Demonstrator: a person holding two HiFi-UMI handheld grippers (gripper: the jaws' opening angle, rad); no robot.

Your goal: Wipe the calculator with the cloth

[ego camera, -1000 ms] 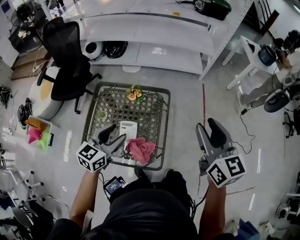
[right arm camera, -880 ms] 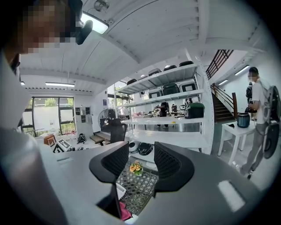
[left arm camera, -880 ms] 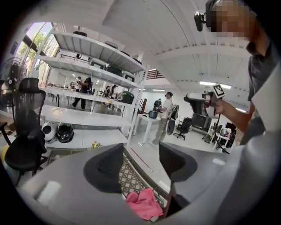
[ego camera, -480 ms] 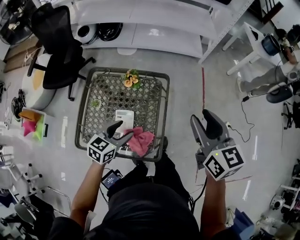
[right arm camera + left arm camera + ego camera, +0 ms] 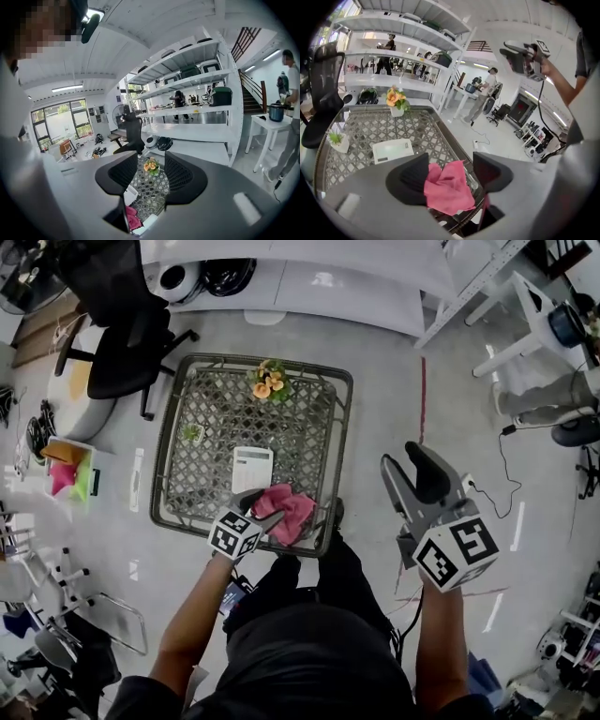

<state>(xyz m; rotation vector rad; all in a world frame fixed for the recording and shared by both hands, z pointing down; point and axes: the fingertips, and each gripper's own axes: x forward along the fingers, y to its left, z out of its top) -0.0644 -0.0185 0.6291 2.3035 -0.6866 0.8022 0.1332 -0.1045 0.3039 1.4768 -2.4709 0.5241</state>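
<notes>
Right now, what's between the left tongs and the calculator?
Left gripper view: pink cloth, between the left tongs that have just been opening; then bare lattice tabletop up to the calculator.

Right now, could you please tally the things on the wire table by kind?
Calculator: 1
Cloth: 1
Potted plants: 2, the orange flowers and the small green plant
Total: 4

"What sort of place am I steering through?"

"I'd call it a lab or workshop hall. I see tall white shelving (image 5: 187,77) stacked with equipment, a staircase (image 5: 248,47), a bare grey floor (image 5: 375,427) with a red tape line (image 5: 422,409), an office chair (image 5: 131,348), and a person (image 5: 290,89) at a white bench (image 5: 269,123)."
</notes>
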